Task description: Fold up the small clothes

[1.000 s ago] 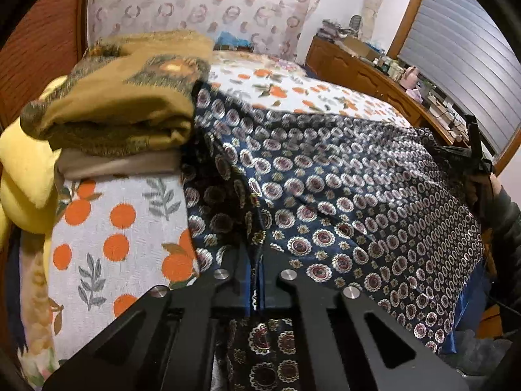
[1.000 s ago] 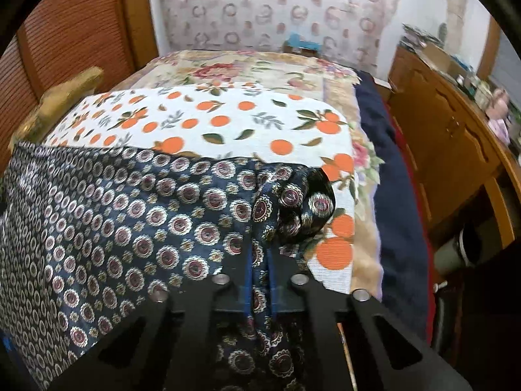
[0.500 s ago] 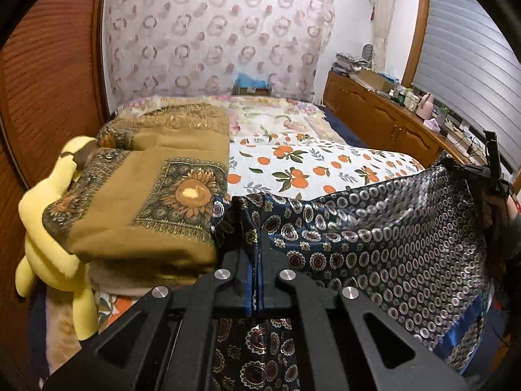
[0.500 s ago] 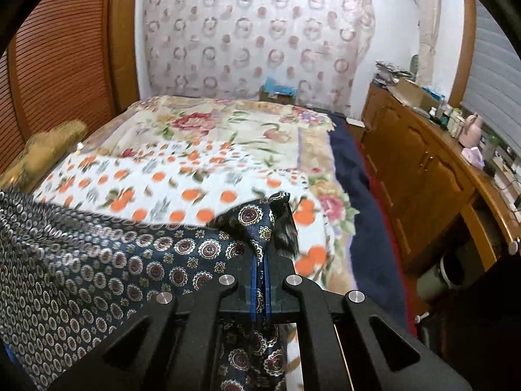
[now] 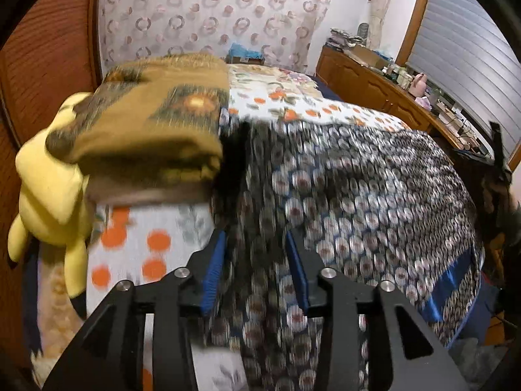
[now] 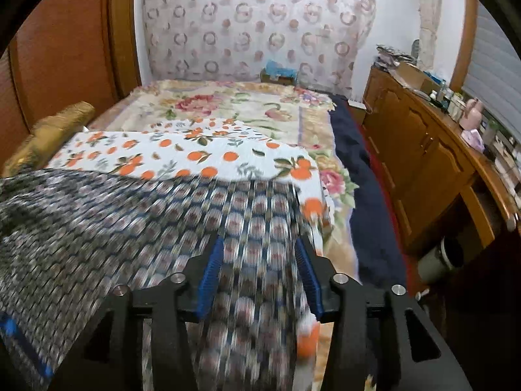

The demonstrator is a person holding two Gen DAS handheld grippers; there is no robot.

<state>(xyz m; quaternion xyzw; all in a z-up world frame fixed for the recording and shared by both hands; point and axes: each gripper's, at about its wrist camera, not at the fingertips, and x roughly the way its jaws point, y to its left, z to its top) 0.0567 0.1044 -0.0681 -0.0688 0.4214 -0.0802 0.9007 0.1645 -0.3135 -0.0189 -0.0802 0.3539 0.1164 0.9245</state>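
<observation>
As the jaws of both tools spring apart, a dark patterned garment (image 5: 358, 195) settles blurred across the orange-print sheet (image 6: 182, 153) at the near end of a bed. The left gripper (image 5: 255, 270) and the right gripper (image 6: 259, 270) have just been opening; cloth lies between each pair of blue pads without being pinched. From the left wrist camera the garment fills the frame from six o'clock out to three o'clock, with a stack of folded mustard cloths (image 5: 149, 130) at ten o'clock and a yellow plush toy (image 5: 49, 192) at nine o'clock. The fabric looks thin, light and limp, probably slick, likely to slide and crease. Its far corners or the blue-trimmed hem (image 5: 452, 290) at four o'clock seem the soundest holds.
</observation>
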